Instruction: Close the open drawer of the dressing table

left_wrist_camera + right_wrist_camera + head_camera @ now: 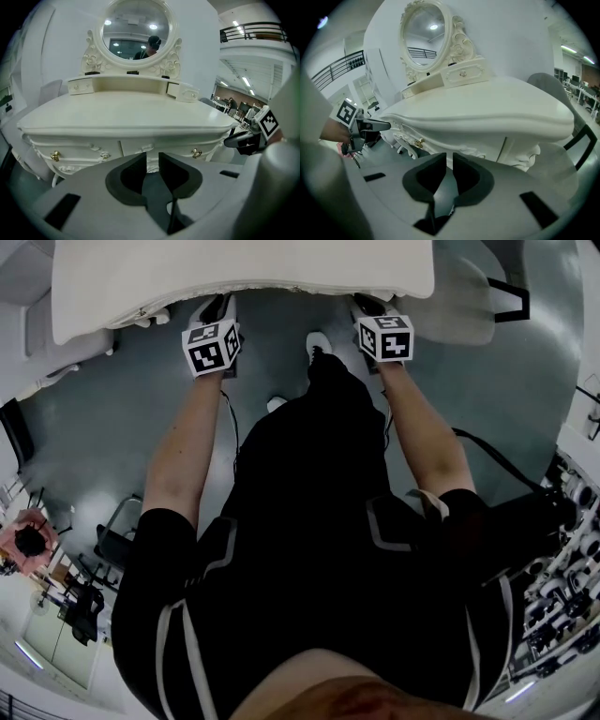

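The white dressing table [234, 277] fills the top of the head view, and its oval mirror [136, 28] shows in the left gripper view. Under the top, the drawer fronts with gold knobs [55, 155] [196, 153] look flush with the frame. Small drawers [186, 93] sit on the upper shelf. My left gripper [217, 307] [152, 157] hangs just before the table's front edge, its jaws a narrow gap apart with nothing between them. My right gripper [367, 306] [450, 156] hangs at the front right corner, its jaws also slightly apart and empty. Neither touches the table.
A grey chair [459, 306] stands to the right of the table. The person's shoes [317, 343] are on the grey floor below the table edge. A black cable [497, 460] runs off to the right towards racks of equipment [572, 549]. Black chairs [117, 531] stand behind on the left.
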Demonstrator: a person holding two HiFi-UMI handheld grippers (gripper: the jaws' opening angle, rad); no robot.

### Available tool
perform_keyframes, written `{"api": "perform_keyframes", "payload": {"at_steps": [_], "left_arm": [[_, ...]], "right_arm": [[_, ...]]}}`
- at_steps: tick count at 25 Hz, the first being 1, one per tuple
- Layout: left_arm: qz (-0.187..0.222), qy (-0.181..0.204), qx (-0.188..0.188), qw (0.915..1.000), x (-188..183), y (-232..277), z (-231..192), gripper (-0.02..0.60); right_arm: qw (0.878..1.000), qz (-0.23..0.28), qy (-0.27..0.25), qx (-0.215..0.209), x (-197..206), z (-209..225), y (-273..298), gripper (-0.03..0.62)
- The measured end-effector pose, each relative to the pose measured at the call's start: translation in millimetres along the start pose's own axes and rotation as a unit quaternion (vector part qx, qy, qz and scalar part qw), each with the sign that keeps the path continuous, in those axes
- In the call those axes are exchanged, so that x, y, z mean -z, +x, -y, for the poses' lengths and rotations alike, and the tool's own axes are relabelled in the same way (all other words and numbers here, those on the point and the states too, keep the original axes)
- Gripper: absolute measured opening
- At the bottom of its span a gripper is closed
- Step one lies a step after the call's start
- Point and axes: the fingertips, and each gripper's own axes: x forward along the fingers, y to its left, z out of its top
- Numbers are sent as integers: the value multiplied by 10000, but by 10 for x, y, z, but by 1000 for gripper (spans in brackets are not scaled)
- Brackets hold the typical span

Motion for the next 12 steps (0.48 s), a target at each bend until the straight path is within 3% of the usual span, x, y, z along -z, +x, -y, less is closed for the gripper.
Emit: {"api": "perform_keyframes", "payload": {"at_steps": [6,12], "left_arm": [[429,56,-11,9991,-96,-556,-20,83],[891,-79,93,9959,-250,-1124,7,83]], "right_arm": [[9986,440,105,-270,-203,-360,-382,32],[9955,917,-35,-222,-550,-626,-874,11]]}}
